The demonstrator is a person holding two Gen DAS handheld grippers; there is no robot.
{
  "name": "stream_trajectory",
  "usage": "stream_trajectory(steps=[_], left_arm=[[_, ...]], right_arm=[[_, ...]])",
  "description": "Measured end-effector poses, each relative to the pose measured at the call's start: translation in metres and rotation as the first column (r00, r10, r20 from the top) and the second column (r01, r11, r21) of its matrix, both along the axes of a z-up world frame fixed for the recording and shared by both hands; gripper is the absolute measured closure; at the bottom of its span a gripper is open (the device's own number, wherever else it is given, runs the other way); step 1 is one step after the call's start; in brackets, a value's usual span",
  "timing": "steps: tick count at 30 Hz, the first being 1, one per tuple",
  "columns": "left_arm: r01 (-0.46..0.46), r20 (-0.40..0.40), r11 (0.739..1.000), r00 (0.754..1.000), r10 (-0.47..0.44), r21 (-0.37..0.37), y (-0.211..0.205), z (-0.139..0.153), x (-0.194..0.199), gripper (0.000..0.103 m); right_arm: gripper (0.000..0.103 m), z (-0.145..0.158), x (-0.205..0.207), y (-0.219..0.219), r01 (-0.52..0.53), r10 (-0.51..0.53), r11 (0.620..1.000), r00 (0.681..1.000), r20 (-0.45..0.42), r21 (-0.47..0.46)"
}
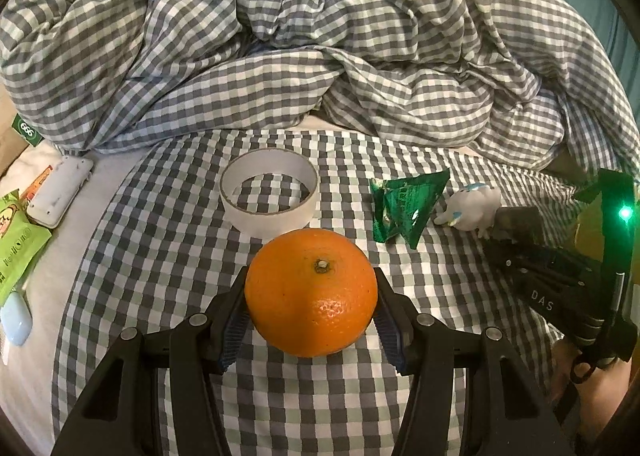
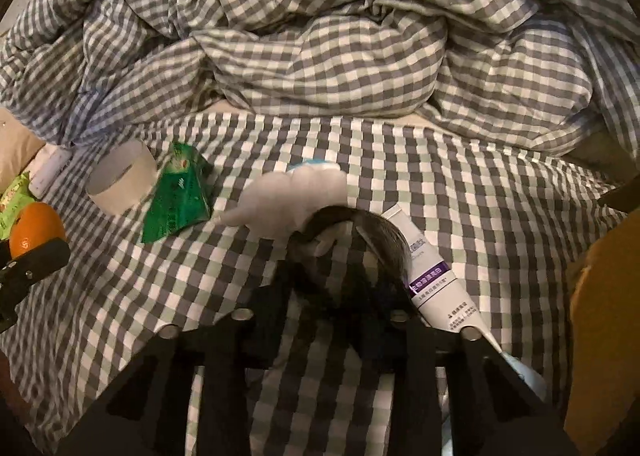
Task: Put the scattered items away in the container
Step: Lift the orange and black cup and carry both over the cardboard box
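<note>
My left gripper (image 1: 311, 288) is shut on an orange (image 1: 311, 292), held between both pads just above the checked sheet; the orange also shows in the right wrist view (image 2: 34, 226). Beyond it lie a white tape ring (image 1: 269, 192), a green foil packet (image 1: 404, 208) and a white toy figure (image 1: 472, 208). My right gripper (image 2: 340, 232) has its blurred dark fingers spread at the white toy figure (image 2: 296, 196), with nothing clamped. A white and purple tube (image 2: 432, 276) lies beside its right finger. The tape ring (image 2: 120, 180) and green packet (image 2: 178, 192) sit to the left.
A rumpled checked duvet (image 1: 320, 36) is piled across the back. At the left edge lie a white box (image 1: 60, 192), a green snack pack (image 1: 18, 248) and a pale blue case (image 1: 15, 320). A yellow-brown object (image 2: 604, 316) stands at the right.
</note>
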State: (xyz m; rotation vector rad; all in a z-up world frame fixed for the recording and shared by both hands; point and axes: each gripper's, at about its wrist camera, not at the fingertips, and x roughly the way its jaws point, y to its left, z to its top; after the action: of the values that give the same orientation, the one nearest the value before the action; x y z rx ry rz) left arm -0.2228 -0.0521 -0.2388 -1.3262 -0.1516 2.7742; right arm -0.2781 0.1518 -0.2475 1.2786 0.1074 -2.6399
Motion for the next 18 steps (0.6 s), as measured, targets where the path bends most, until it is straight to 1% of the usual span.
stream_trajectory(steps=[2,7,10,13,18], left_arm=[[0.003,-0.005,1.0,1.0,-0.003,0.0,0.002,0.005,0.001,0.046],[0.006,-0.025,1.0,1.0,-0.006,0.001,0.004,0.019,0.007,0.046],[0.01,-0.035,1.0,0.999,-0.01,-0.002,0.006,0.028,0.012,0.046],[0.014,-0.051,1.0,0.999,-0.014,-0.008,0.009,0.041,0.018,0.046],[0.029,-0.096,0.999,0.995,-0.03,-0.015,0.019,0.072,0.032,0.046]], right_arm=[[0.085,0.005,0.003,0.0,-0.001,0.001,1.0,1.0,-0.009,-0.008],[0.085,0.013,0.009,-0.001,-0.017,0.017,0.999,1.0,0.005,-0.039],[0.085,0.022,0.017,0.0,-0.017,0.016,0.998,1.0,-0.005,-0.062],[0.085,0.036,0.029,0.003,-0.018,0.016,0.996,1.0,-0.023,-0.082],[0.085,0.077,0.053,0.009,-0.025,0.015,0.992,0.996,-0.083,-0.123]])
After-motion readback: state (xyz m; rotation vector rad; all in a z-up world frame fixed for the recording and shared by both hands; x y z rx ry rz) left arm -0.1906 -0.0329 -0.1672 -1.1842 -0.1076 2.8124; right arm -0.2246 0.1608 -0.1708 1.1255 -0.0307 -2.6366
